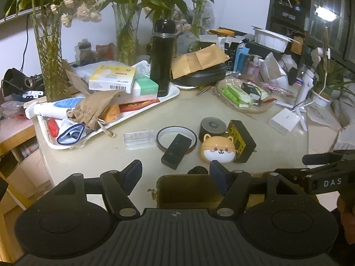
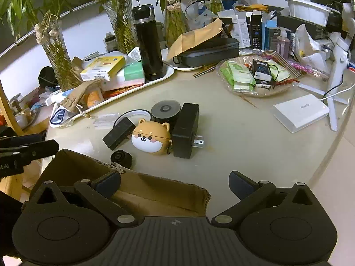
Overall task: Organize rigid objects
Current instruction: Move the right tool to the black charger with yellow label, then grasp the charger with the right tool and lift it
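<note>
A cluster of small rigid objects lies mid-table: a shiba-dog earbud case (image 1: 218, 149) (image 2: 150, 137), a black power adapter (image 1: 241, 140) (image 2: 186, 129) with prongs, a black flat box (image 1: 176, 147) (image 2: 118, 133) resting on a tape ring (image 1: 176, 136), a black round tin (image 1: 212, 126) (image 2: 165, 112), a clear plastic case (image 1: 139, 138) and a small black knob (image 2: 121, 157). An open cardboard box (image 1: 188, 190) (image 2: 142, 188) sits at the near edge. My left gripper (image 1: 175, 175) and right gripper (image 2: 175, 184) are both open, empty, above the box.
A white tray (image 1: 173, 95) with a black thermos (image 1: 161, 57), boxes and a cloth pouch stands at the back left. A wicker plate (image 2: 255, 90) of packets and a white box (image 2: 300, 112) lie right. Glass vases with plants line the back.
</note>
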Demonstrator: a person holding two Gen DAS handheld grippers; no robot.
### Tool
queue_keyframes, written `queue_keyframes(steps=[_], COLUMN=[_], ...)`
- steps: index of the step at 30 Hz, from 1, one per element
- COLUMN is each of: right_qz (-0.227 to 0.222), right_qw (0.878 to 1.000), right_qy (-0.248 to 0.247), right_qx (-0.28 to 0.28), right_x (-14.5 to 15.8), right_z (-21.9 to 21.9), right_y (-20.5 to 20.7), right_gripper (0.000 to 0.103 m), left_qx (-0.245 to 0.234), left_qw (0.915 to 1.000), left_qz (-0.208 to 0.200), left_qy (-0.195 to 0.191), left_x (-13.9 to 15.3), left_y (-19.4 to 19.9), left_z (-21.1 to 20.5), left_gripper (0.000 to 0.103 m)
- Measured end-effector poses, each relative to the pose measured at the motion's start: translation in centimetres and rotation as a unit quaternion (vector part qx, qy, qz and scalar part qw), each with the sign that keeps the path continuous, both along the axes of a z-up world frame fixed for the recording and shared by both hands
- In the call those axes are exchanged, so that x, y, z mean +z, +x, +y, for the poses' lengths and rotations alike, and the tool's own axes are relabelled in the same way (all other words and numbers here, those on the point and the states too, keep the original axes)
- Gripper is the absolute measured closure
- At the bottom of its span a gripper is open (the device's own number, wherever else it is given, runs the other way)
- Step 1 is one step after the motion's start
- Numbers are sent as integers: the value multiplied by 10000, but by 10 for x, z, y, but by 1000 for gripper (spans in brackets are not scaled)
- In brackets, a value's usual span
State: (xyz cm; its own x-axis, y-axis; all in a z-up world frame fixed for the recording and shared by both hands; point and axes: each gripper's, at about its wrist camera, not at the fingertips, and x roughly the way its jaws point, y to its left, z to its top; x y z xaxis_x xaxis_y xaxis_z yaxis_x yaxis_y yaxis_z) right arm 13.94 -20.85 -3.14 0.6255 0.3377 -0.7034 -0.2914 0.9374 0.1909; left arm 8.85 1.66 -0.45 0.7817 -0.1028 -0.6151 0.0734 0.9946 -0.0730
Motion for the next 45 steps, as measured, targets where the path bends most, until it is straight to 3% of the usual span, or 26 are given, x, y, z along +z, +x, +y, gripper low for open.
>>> queue_keyframes(steps=[15, 27, 45], right_qz=[-353, -314, -48], right_qw=[9981, 9983, 9980], right_qy=[-482, -329, -377], right_qx=[157, 367, 497], right_x=[7, 4, -13], right_z=[2, 9, 24], right_y=[14, 47, 99], right_gripper=[0, 3, 38], left_qx=[94, -6, 37], left_qw=[9999, 9999, 9992], left_qz=[103, 137, 318], left_qy=[21, -45, -224], left_x=[1, 2, -1], left_y=[4, 4, 7], left_z=[3, 2, 10], left_gripper=[36, 36, 36])
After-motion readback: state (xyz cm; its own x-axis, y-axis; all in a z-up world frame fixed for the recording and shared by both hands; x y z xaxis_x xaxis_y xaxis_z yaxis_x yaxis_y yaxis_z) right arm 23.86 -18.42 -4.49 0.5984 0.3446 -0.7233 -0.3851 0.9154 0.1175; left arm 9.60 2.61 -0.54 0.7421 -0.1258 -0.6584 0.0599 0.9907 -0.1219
